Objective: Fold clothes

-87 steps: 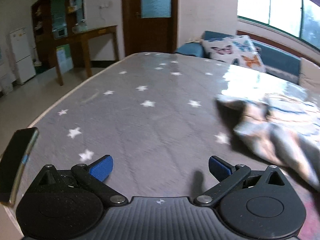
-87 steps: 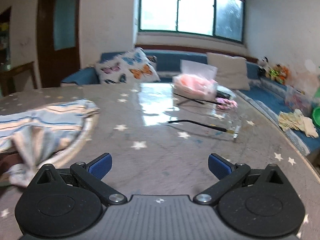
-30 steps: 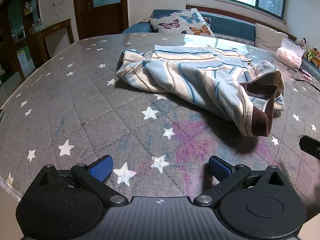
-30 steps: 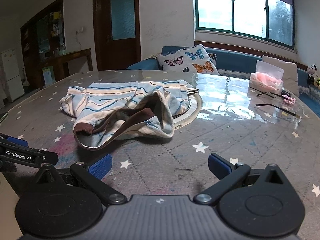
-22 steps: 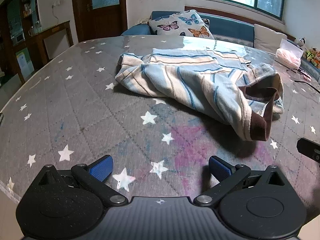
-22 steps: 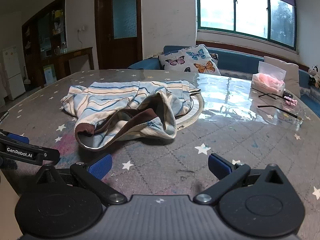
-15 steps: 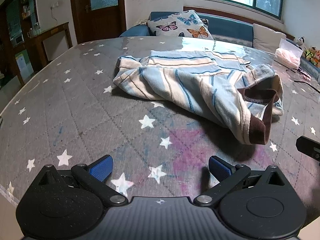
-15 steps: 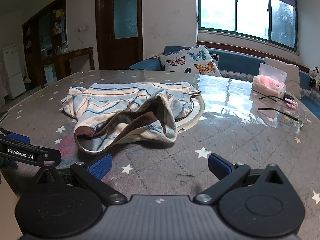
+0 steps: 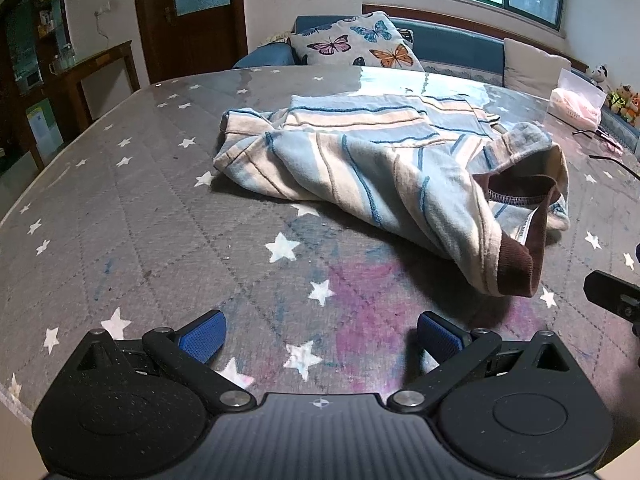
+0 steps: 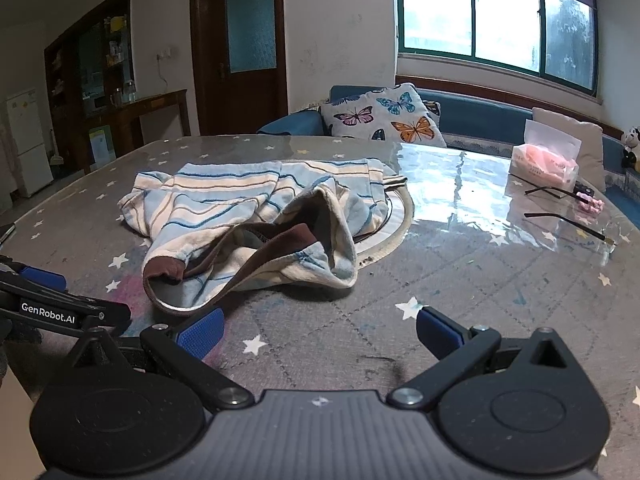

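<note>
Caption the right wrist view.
Open right gripper faces a crumpled striped shirt on the starred table.

The left gripper [image 9: 320, 336] is matte black plastic with a ribbed central body, two round speckled housings, silver pivot screws and angled link arms ending in textured blue pads [image 9: 202, 336]. The right gripper [image 10: 318, 330] looks the same. Beside it, the left unit's arm bears white "GenRobot.AI" lettering, with perhaps a small screw.
</note>
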Demonstrator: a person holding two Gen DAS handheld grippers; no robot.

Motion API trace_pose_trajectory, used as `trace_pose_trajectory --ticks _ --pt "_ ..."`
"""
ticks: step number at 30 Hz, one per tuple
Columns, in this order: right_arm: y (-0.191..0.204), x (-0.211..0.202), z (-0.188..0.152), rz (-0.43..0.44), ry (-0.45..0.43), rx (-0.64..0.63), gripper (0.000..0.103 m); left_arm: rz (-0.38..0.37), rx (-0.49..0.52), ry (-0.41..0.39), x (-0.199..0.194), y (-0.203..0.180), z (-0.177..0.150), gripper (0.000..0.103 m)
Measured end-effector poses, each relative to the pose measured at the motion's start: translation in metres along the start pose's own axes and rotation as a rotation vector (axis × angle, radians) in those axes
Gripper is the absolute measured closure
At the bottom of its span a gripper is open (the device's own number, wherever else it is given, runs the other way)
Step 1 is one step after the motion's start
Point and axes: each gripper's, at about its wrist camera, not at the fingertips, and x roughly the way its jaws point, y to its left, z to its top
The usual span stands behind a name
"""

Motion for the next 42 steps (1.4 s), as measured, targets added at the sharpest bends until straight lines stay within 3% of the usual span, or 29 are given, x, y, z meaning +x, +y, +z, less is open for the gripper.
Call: trace_pose_trajectory --ticks 13,22,28,39,42 --pt "-0.001 0.01 0.014 0.026 0.004 0.005 0.0 0.011 0.002 0.004 0.005 0.003 0.011 0.0" --pt "-0.006 0.014 0.039 0.056 -0.023 -0.005 0.003 0.021 -0.004 -0.065 -0.005 0.017 0.045 0.0" --pt "-0.018 0.028 0.065 0.079 -0.024 0.037 0.022 -0.034 0.018 -0.103 -0.002 0.011 0.079 0.001" --pt "-0.04 0.067 0.075 0.147 0.059 0.112 0.092 -0.153 0.13 -0.08 0.036 -0.038 0.118 0.013" --pt "-0.041 0.067 0.07 0.147 0.068 0.109 0.097 -0.155 0.151 -0.048 0.054 -0.052 0.122 0.021"
